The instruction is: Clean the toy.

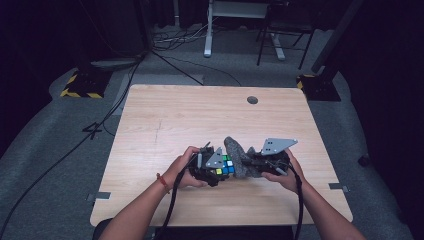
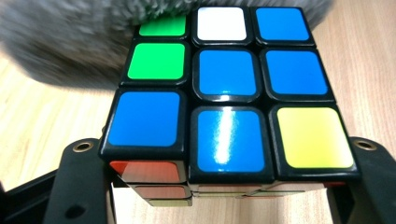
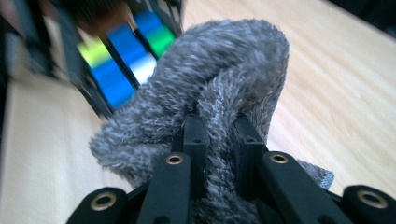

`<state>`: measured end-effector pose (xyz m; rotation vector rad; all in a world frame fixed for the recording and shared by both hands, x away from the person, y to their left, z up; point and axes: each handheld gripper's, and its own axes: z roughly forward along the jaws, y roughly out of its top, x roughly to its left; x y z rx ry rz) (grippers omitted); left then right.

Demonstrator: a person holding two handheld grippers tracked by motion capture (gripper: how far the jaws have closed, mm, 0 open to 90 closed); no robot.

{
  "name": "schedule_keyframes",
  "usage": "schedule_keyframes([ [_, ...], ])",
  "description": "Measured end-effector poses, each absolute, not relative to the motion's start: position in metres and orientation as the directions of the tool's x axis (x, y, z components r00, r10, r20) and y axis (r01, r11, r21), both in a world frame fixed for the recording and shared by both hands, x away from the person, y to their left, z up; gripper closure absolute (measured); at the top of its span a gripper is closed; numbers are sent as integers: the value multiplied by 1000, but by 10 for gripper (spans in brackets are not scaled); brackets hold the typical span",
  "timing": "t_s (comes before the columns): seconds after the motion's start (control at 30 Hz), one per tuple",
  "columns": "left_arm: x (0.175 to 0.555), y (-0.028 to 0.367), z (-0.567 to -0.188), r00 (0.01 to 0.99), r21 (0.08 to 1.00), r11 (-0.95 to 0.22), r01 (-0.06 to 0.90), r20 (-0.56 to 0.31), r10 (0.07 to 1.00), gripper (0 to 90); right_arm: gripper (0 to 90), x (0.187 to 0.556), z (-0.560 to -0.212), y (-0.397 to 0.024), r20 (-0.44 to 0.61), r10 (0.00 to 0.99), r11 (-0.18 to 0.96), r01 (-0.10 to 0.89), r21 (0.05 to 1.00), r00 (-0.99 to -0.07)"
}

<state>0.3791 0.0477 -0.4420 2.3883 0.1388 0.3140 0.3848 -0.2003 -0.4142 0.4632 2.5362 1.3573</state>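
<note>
High view: cloth [image 1: 239, 156] against cube [image 1: 226, 166].

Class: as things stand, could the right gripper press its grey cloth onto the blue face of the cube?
Probably yes. The right gripper, shut on the grey cloth, holds it right beside the cube clamped in the left gripper; the fluffy edge already overlaps the cube's top corner, with nothing between them.

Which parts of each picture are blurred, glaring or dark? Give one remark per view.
High view: the table is lit, the room around it dark. Left gripper view: the puzzle cube is sharp, with a white glare streak on a blue sticker; the grey cloth behind is blurred. Right gripper view: the cloth is fairly sharp, the cube smeared and out of focus.
</note>
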Motion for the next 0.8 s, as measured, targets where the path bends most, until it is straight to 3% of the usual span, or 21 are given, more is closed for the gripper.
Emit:
schedule_keyframes([
  [0.33, 378, 33, -450, 967, 642, -767, 4, 194, 167, 338, 793, 368, -409, -171, -5, 265, 509, 136, 850, -964],
  [0.5, 378, 35, -449, 966, 648, -761, 12, 190, 177, 338, 792, 369, -408, -164, -107, 327, 539, 93, 837, -939],
  [0.8, 376, 43, -441, 966, 668, -744, 8, 188, 179, 339, 794, 382, -416, -192, -64, 400, 523, 170, 835, -914],
])
